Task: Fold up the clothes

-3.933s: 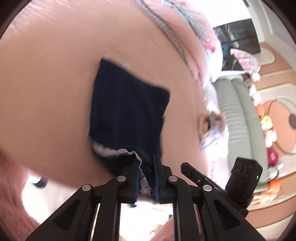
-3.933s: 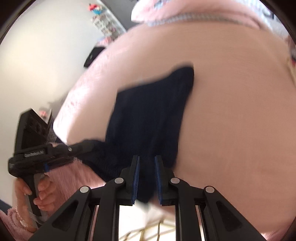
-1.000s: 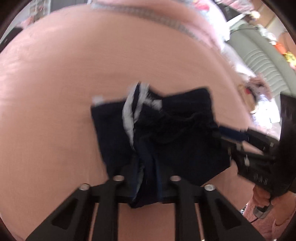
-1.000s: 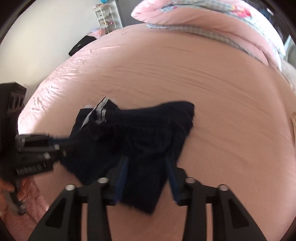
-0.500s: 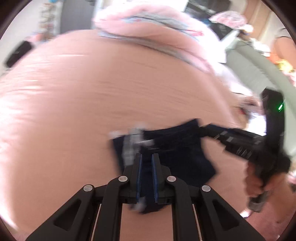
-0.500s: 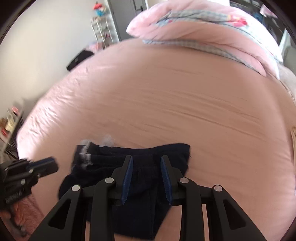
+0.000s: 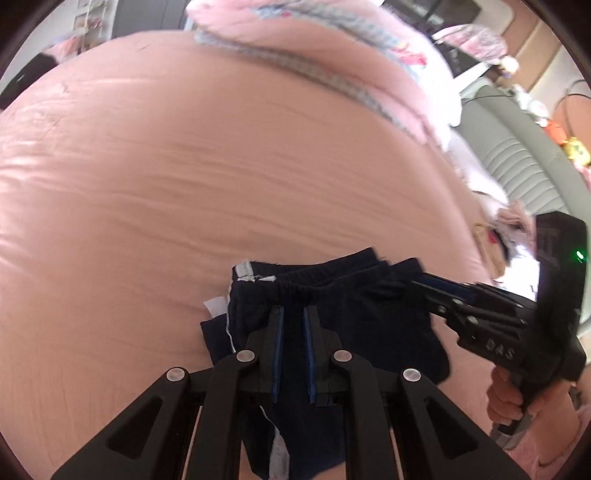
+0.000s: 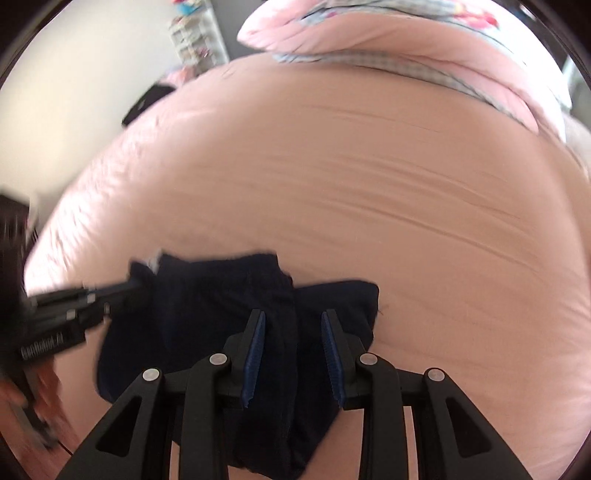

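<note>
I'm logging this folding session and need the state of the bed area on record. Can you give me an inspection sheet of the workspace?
Surface: pink bed sheet, lightly wrinkled.
Job's things: dark navy shorts with white trim, bunched at the near edge.
Clutter: pink patterned pillows at the head.
Grippers: left gripper shut on the shorts' waistband; right gripper with fabric between its fingers, grip unclear.
Cables: nothing seen.
Surroundings: grey-green ribbed sofa, white shelf unit.

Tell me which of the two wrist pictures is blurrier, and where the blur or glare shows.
Right wrist view: blurrier, the left gripper and hand smeared at the left edge. Left wrist view: sharper on the navy shorts; glare whitens the far right, beyond the pink bed sheet.
</note>
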Available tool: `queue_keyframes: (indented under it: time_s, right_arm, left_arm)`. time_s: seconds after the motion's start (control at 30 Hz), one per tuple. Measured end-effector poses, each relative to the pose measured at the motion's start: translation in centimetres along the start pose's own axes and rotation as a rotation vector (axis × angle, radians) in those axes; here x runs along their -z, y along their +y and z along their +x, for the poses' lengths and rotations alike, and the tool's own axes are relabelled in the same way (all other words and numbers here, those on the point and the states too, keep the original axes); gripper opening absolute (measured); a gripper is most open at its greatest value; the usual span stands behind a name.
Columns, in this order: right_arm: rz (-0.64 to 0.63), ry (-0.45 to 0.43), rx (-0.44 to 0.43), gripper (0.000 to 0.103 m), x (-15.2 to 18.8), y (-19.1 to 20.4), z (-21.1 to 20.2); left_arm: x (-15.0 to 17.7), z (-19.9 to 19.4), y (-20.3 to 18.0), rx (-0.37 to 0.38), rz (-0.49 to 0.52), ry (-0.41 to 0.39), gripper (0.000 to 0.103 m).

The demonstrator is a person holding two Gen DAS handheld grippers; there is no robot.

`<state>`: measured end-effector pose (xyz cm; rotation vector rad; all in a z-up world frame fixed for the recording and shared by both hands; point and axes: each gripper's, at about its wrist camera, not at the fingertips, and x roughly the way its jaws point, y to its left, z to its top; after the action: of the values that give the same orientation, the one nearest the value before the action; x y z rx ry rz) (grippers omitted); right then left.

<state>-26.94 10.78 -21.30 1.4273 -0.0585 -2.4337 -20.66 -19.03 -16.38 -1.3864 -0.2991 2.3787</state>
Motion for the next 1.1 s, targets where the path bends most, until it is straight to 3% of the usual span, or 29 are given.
queue_keyframes:
  time_s: [0.13, 0.23, 0.33, 0.37, 0.43, 0.5, 0.53, 0.6, 0.73, 0.87, 0.9, 1.0, 1.1]
  right_arm:
    - [-0.07, 0.007, 0.009, 0.032, 1.8, 1.6, -1.1]
    - [-0.139, 0.073, 0.058, 0.032, 4.2, 2.3, 0.0]
    - [-0.135, 0.06, 0.076, 0.035, 6.4, 1.6, -0.5]
    - [-0.115, 0.058, 0.076, 0.036, 6.6, 1.4, -1.1]
    - [-0.072, 0.021, 0.033, 0.036, 7.0, 1.3, -2.2]
    - [-0.128, -0.008, 0.026, 0.036, 7.0, 2.5, -2.8]
    - [-0.167, -0.016, 0.043, 0.036, 7.0, 3.2, -2.8]
    - [-0.231, 0.022, 0.074, 0.036, 7.2, 4.4, -1.6]
    - [-0.244, 0.042, 0.101, 0.041, 8.0, 3.9, -0.7]
    - [-0.205, 0.065, 0.112, 0.053, 8.7, 1.0, -2.3]
    - [-0.178, 0.07, 0.108, 0.053, 8.8, 0.0, -2.8]
    - [-0.117, 0.03, 0.099, 0.053, 8.6, -1.4, -4.6]
    - [-0.089, -0.026, 0.103, 0.053, 7.8, -1.5, -6.0]
  left_arm:
    - [1.4, 0.2, -1.4, -0.011, 0.125, 0.051, 0.009]
    - [1.7, 2.1, -2.5, -0.012, 0.153, 0.13, 0.009]
    - [3.5, 0.7, -2.0, -0.034, 0.134, 0.137, 0.009]
    - [4.1, 0.2, -1.9, -0.039, 0.129, 0.132, 0.009]
    - [4.9, -1.7, -2.3, -0.013, 0.148, 0.046, 0.009]
    - [5.2, -2.3, -2.8, -0.013, 0.19, -0.016, 0.01]
    - [5.3, -2.2, -2.9, -0.019, 0.206, -0.026, 0.011]
    - [5.8, -1.3, -1.6, -0.054, 0.206, 0.037, 0.017]
    - [5.8, -0.9, -1.4, -0.099, 0.267, 0.064, 0.017]
    - [5.4, -0.4, -1.9, -0.256, 0.299, 0.044, 0.021]
    - [5.2, -0.8, -1.6, -0.266, 0.275, 0.023, 0.029]
    - [4.5, -2.0, -1.0, -0.265, 0.223, -0.044, 0.041]
    - [3.9, -1.8, -2.1, -0.227, 0.237, -0.096, 0.041]
